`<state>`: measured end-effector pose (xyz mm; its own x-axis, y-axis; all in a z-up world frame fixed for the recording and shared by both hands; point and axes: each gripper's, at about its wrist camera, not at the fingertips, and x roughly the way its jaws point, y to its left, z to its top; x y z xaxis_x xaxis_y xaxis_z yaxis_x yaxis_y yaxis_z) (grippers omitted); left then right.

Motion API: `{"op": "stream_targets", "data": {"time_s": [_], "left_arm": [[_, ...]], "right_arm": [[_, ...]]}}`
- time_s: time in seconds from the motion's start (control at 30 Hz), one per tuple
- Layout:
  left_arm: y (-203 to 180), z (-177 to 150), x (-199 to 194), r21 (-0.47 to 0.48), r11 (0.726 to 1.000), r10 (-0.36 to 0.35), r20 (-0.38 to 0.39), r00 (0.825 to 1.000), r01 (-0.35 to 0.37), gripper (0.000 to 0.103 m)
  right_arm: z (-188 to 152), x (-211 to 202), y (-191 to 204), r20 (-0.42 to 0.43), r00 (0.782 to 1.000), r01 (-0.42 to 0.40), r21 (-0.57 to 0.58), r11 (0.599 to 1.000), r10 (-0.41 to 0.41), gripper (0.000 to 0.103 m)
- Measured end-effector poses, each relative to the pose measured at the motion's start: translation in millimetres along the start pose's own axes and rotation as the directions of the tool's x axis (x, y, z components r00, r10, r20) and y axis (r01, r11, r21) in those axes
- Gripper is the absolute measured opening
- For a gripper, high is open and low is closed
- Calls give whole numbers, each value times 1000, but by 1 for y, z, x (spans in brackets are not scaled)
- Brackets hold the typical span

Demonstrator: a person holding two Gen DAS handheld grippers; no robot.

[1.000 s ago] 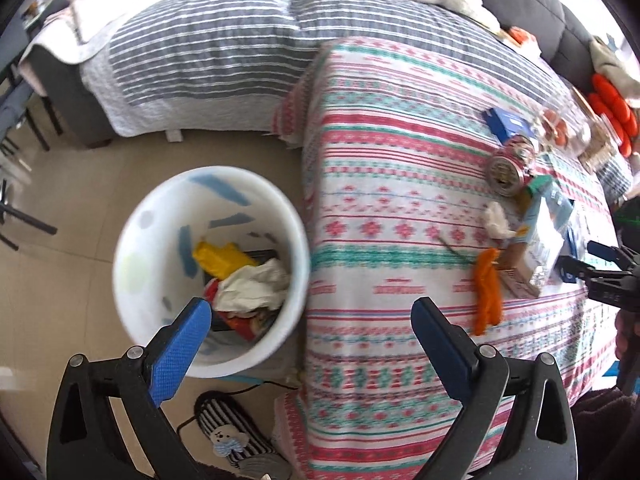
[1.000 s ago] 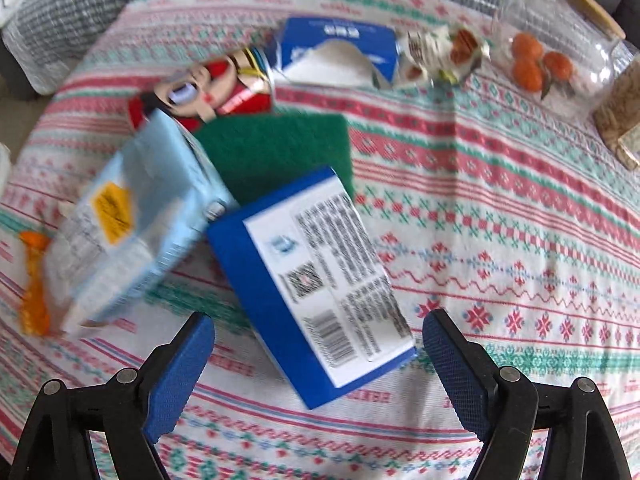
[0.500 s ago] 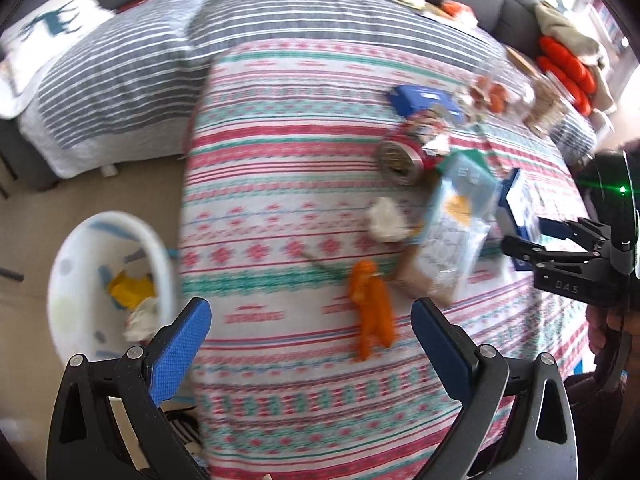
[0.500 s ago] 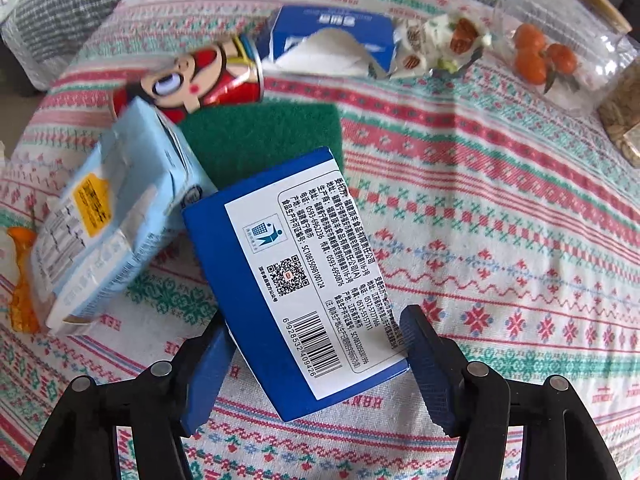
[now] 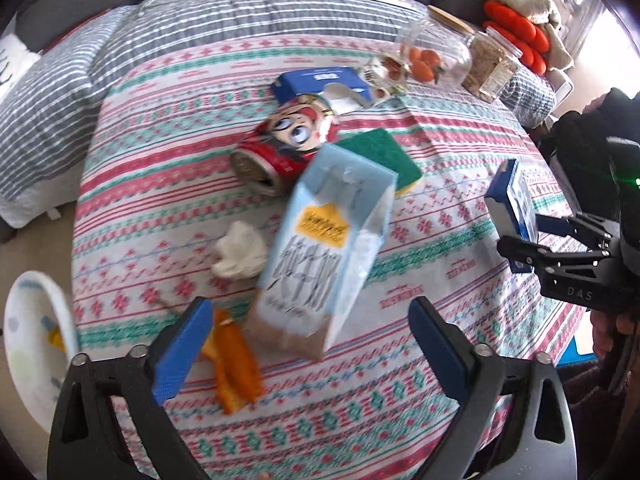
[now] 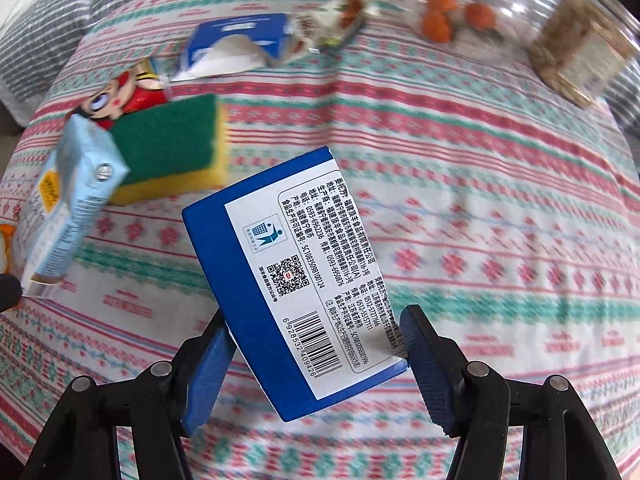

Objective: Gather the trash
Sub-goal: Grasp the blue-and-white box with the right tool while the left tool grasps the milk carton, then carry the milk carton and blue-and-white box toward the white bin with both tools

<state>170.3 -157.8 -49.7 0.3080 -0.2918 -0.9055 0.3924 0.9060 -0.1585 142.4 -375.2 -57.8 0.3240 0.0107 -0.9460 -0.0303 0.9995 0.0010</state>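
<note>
Two grippers work over a bench covered in a red, green and white patterned cloth (image 5: 420,184). The right gripper (image 6: 316,364) has its blue fingers (image 6: 430,364) clenched on the sides of a flat blue cardboard box with a white printed label and barcode (image 6: 296,280), held tilted and lifted clear of the cloth; in the left wrist view this box (image 5: 514,216) shows edge-on near the bench's right edge. The left gripper (image 5: 308,344) hangs over the near-left part of the bench with its fingers (image 5: 182,352) released and closing, touching nothing. Between them lies the lower end of a pale blue milk carton with a yellow label (image 5: 324,252), on its side. Just left of the carton's base sits a strip of orange peel (image 5: 234,364), and a crumpled white tissue (image 5: 240,252) lies beside the carton's left side. Past the carton's top are a red tin can printed with a cartoon face (image 5: 284,148), on its side, a green and yellow scouring sponge (image 5: 380,152), and a blue tissue box (image 5: 320,84). Clear glass jars (image 5: 448,60) stand toward the far-right corner. A white round bin (image 5: 36,344) holding scraps stands on the floor off the bench's left edge.
</note>
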Motion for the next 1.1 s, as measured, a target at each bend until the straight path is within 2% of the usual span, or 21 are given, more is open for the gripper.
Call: {"op": "stream_targets", "data": {"time_s": [0.07, 0.3, 0.37, 0.77, 1.1], "left_arm": [[-4, 4, 5, -1, 1000, -11, -6, 1000, 11, 84], [-17, 9, 25, 5, 1000, 5, -35, 999, -5, 76], [-19, 10, 29, 1, 1000, 6, -42, 999, -6, 63], [-19, 6, 3, 19, 1000, -11, 34, 999, 10, 62], [20, -7, -32, -41, 999, -12, 85, 996, 16, 62]], "right_arm": [[-5, -3, -14, -2, 1000, 2, 26, 1000, -2, 71], [-16, -13, -41, 3, 1000, 1, 93, 996, -1, 71], [-18, -17, -45, 11, 1000, -3, 105, 995, 2, 71], [-16, -26, -46, 36, 999, -15, 105, 994, 12, 71], [3, -36, -5, 74, 993, -95, 64, 993, 90, 71]]}}
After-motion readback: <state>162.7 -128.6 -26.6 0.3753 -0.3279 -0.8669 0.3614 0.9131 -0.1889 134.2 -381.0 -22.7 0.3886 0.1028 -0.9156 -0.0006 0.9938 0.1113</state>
